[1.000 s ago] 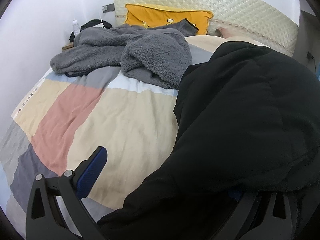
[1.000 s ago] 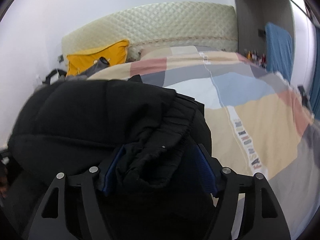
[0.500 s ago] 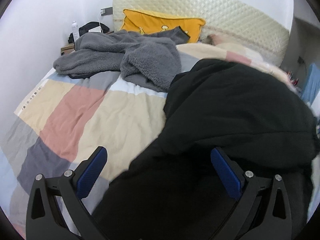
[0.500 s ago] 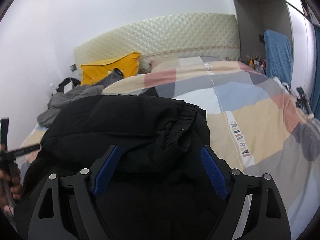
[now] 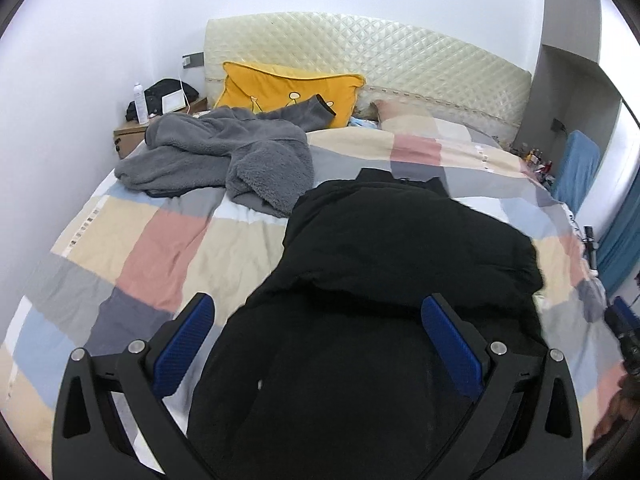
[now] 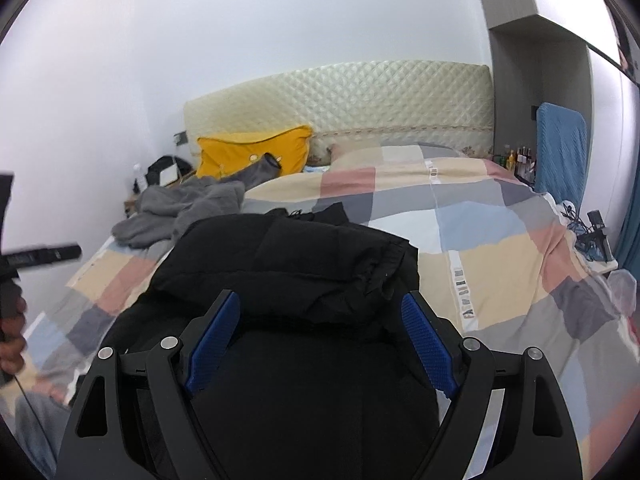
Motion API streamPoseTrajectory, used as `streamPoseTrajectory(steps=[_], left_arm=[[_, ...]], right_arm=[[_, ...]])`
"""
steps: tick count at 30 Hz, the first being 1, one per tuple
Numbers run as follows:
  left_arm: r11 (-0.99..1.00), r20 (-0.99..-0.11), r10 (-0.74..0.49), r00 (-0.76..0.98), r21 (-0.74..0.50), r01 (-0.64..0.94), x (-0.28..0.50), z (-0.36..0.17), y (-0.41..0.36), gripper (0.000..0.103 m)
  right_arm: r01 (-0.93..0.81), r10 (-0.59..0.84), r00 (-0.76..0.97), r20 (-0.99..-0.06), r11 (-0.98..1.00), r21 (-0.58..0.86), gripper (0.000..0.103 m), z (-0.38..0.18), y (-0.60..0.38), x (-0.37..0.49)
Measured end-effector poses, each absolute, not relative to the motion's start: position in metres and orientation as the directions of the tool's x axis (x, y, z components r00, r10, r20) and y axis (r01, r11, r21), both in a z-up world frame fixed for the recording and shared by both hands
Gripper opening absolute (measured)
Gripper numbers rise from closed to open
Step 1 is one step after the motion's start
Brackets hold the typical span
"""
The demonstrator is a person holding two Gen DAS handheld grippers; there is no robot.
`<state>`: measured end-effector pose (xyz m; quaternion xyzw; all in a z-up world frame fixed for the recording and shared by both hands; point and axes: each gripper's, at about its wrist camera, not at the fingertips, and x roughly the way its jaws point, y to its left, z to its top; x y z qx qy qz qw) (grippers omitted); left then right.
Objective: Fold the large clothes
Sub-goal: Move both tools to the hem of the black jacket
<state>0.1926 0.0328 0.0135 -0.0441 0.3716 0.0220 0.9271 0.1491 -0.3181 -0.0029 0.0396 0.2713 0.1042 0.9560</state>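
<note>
Black padded jacket lay folded over on itself on the patchwork quilt, near the foot of the bed.
Left gripper and right gripper both hung over it, jaws spread, gripping nothing. One fold looked done; lower part unfolded. Grey fleece garment unfolded near the yellow pillow. Open quilt both sides; wall close on the left.

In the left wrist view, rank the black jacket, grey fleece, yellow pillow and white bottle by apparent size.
1. black jacket, though it is nearest the camera
2. grey fleece
3. yellow pillow, partly hidden
4. white bottle
</note>
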Motion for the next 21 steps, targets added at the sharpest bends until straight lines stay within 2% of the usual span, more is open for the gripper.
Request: streamPoseTrajectory(steps=[3,9,14,19,21], left_arm=[[0.994,-0.705,0.01,0.709,-0.071,-0.085,0.171,0.038,0.029,0.103],[0.995,-0.763,0.055,0.644,-0.009,-0.096,0.143,0.072,0.014,0.103],[0.998,-0.782,0.057,0.62,0.04,-0.04,0.114,0.097,0.007,0.103],[0.997,-0.76,0.009,0.65,0.054,0.049,0.078,0.117,0.01,0.103],[0.999,-0.786,0.008,0.618,0.038,0.036,0.081,0.122,0.022,0.103]], right_arm=[[-0.192,0.216,0.807,-0.55,0.976,0.101,0.083,0.002,-0.317,0.14],[-0.219,0.231,0.712,-0.663,0.97,0.103,0.083,0.008,-0.321,0.119],[-0.239,0.235,0.697,-0.677,0.967,0.09,0.083,0.026,-0.333,0.098],[-0.206,0.184,0.689,-0.701,0.977,0.055,0.083,0.052,-0.356,0.074],[-0.186,0.168,0.68,-0.714,0.981,0.054,0.083,0.062,-0.368,0.063]])
